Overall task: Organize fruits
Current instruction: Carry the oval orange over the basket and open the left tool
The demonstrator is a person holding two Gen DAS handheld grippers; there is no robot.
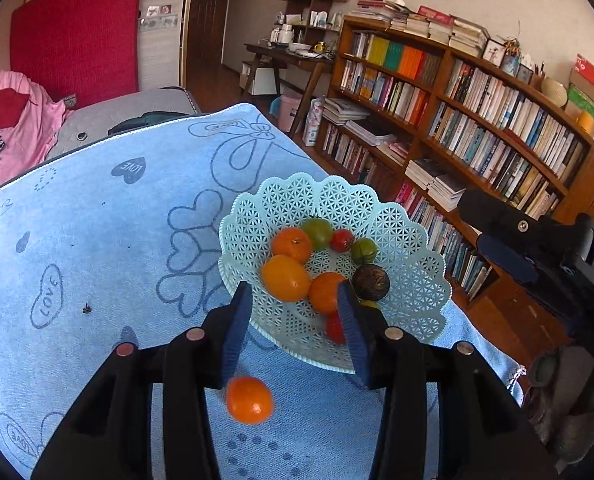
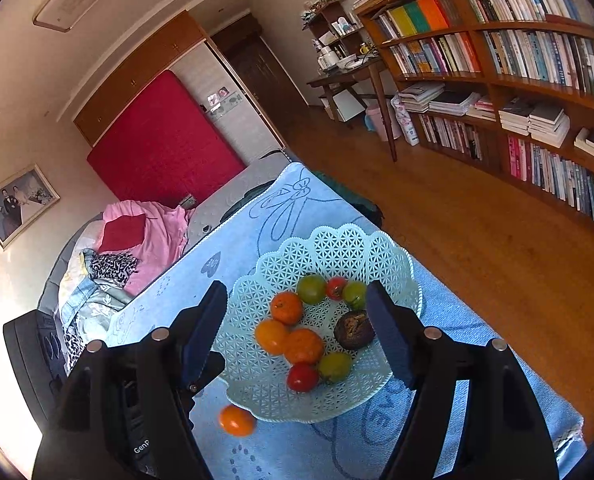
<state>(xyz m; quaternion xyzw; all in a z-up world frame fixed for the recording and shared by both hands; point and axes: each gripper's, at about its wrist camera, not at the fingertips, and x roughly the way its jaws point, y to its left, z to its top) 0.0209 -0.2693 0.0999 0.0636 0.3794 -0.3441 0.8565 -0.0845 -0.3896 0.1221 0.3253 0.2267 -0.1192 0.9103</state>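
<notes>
"LOVE" hearts printed on blue towel (image 1: 97,240). Left gripper (image 1: 295,334) fingers spread, empty, above loose orange (image 1: 250,399); right gripper (image 2: 297,332) fingers spread over basket (image 2: 393,264).

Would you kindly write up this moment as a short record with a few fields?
surface: blue towel with heart drawings
container: pale green lattice basket
inside the basket: orange, green and red fruits plus one dark brown fruit
outside the basket: one orange fruit on the towel, near the basket's rim
left gripper: open, empty, above the loose fruit
right gripper: open, empty, over the basket
</notes>
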